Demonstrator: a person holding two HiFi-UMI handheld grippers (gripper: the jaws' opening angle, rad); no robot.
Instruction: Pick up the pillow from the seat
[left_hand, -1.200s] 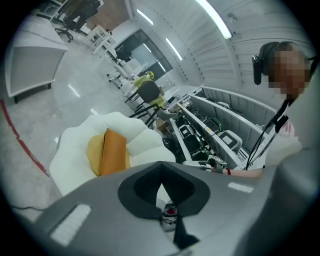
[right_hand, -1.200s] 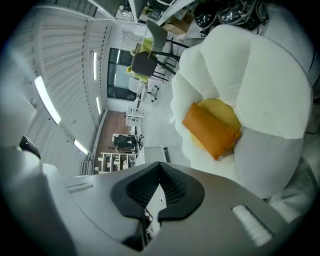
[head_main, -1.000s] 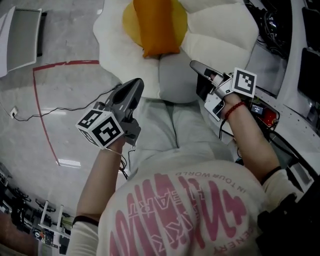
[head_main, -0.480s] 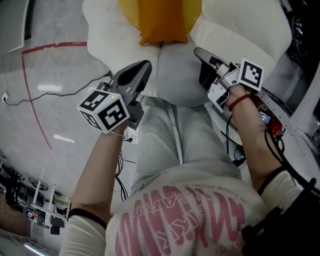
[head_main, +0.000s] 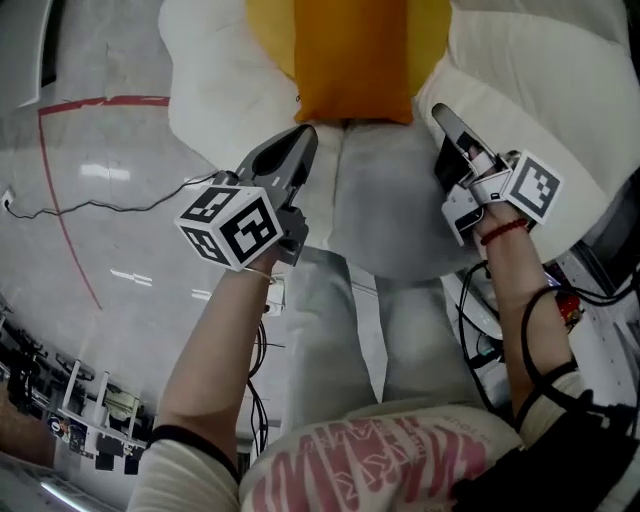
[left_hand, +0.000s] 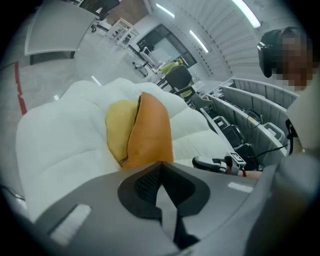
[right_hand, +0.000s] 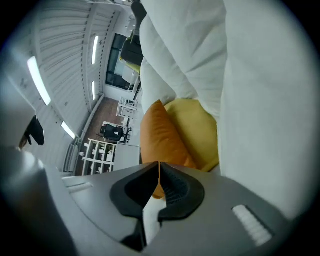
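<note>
An orange pillow (head_main: 352, 60) stands on the white padded seat (head_main: 215, 95), leaning against a yellow pillow (head_main: 268, 28) behind it. My left gripper (head_main: 305, 135) is shut and empty, its tip just short of the orange pillow's lower left corner. My right gripper (head_main: 441, 113) is also shut and empty, close to the lower right corner. In the left gripper view the orange pillow (left_hand: 150, 132) rises straight beyond the closed tip (left_hand: 160, 164), with the right gripper (left_hand: 215, 163) off to the right. The right gripper view shows the orange pillow (right_hand: 160, 137) just past its closed tip (right_hand: 159, 164).
The person's legs in light trousers (head_main: 345, 320) stand against the seat's front. A red tape line (head_main: 62, 185) and a black cable (head_main: 100, 205) lie on the shiny floor at left. Equipment with cables (head_main: 565, 310) crowds the right side.
Both grippers have moved down and forward towards the pillow. The seat and the orange pillow now sit closer in the head view. Both pairs of jaws look as closed as before.
</note>
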